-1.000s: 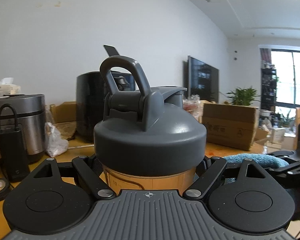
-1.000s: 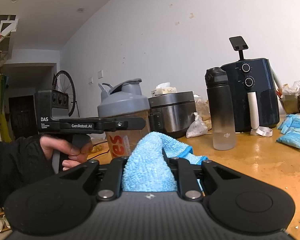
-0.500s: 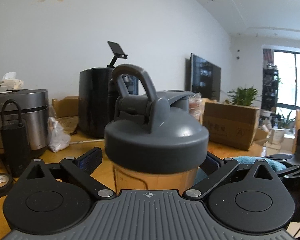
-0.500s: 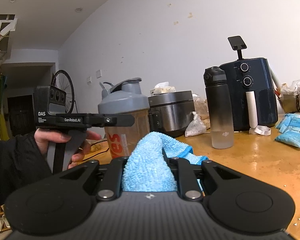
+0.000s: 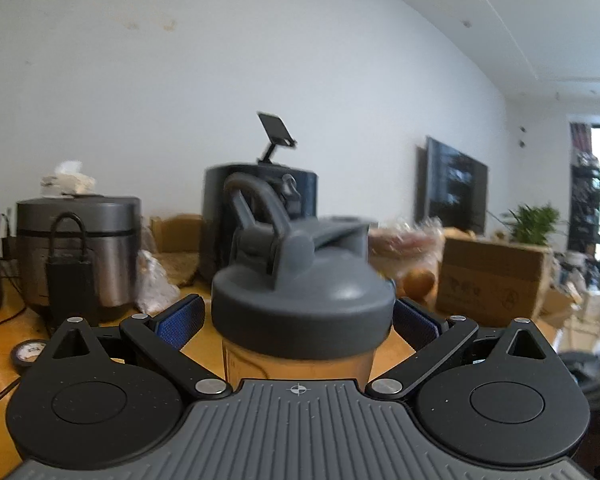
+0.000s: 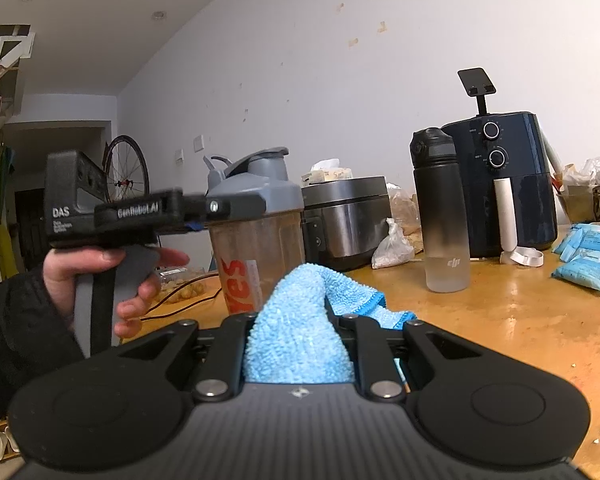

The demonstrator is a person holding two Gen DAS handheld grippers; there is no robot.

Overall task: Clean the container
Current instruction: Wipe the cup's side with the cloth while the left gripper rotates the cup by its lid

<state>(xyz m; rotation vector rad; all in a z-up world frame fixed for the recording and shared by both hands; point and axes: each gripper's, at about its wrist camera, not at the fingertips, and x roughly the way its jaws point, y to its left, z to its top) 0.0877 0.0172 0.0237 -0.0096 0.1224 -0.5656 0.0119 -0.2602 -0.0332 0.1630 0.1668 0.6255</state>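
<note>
The left gripper has let go of the shaker bottle: its blue pads, a second ago clamped under the grey lid, now stand spread and clear of it on both sides. The bottle stands upright on the wooden table, unheld. The right gripper stays put, fingers pressed on the blue cloth, so I'd guess wiping comes next, unless the bottle gets steadied again

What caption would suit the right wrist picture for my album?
Right tongs clamp a blue cloth while the left tongs flank a grey-lidded shaker bottle on the wooden table.
</note>
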